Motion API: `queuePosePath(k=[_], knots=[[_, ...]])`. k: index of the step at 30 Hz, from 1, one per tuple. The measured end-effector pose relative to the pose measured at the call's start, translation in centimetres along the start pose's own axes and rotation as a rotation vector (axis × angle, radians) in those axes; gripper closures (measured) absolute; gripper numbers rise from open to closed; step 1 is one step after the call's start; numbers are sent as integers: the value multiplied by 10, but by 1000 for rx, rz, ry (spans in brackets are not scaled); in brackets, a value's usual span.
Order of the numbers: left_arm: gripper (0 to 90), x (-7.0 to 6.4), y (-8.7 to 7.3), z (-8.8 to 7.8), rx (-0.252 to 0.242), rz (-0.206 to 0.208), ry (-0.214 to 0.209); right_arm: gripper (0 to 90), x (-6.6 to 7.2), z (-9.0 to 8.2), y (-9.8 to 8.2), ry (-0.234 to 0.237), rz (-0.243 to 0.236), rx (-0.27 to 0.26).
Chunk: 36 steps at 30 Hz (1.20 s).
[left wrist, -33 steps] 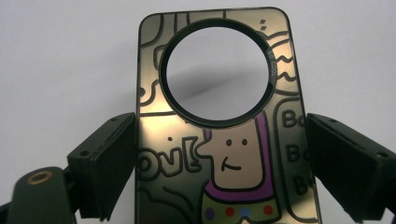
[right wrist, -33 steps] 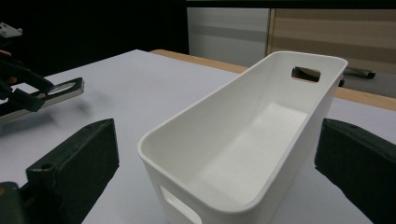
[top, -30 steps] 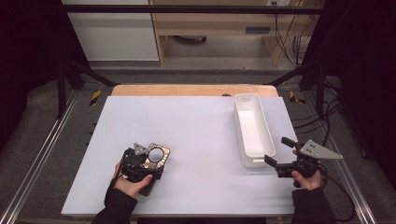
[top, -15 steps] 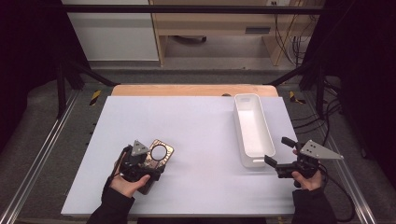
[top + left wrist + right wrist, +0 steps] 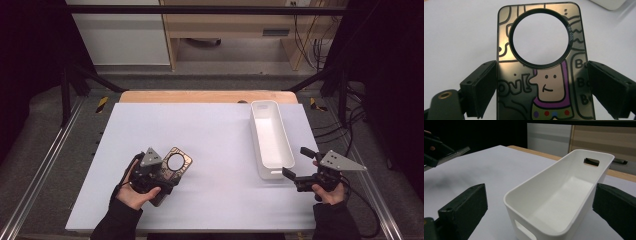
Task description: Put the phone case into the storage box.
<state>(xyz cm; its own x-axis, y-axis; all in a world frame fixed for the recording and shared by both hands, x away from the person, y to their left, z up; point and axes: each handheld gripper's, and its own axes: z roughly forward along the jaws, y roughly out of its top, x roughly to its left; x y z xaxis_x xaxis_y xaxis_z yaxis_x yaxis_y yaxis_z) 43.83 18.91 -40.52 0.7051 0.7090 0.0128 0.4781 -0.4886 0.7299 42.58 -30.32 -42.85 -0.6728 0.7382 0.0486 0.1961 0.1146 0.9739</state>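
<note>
Nearest the person, the left gripper point(image 5: 162, 176) pinches a phone case point(image 5: 173, 167) by its two long edges. In the left gripper view the black pads sit flush against the sides of the case point(image 5: 544, 75), which stands up between them with its round camera cut-out at the far end. Gripping the edges rather than the printed back makes sense: the case is thin and flat, and the sides give the pads two parallel faces to press on. In the high view the case tilts up off the white counter point(image 5: 215, 135), at its front left part, so it appears lifted clear rather than resting, though contact at its lower end is hidden by the hand point(image 5: 136, 192).

Across at the front right, the right gripper point(image 5: 296, 164) has its jaws spread with nothing between them. The right hand point(image 5: 330, 192) holds it low, just beside the near end of the white bin point(image 5: 270, 137), and in the right gripper view the bin point(image 5: 559, 202) lies ahead between the open jaws. Likely it waits there to steady the bin or take the case over.

Farther back, the bin runs lengthwise away from the person, its hollow bare and its handle slots facing near and far. That placement leaves its long opening free, a probable drop spot for the case, well apart from it now.
</note>
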Motion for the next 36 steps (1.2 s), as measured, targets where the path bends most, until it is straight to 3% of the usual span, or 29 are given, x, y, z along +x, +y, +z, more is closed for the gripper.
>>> queuePosePath(k=[10, 36], knots=[[109, -6, 16, 5, -19, 60, -51, 3, 3, 1, 2, 16, -13, 6], [109, -17, 41, 21, -31, 153, -160, 3, 15, 11, 6, 66, -47, 32]])
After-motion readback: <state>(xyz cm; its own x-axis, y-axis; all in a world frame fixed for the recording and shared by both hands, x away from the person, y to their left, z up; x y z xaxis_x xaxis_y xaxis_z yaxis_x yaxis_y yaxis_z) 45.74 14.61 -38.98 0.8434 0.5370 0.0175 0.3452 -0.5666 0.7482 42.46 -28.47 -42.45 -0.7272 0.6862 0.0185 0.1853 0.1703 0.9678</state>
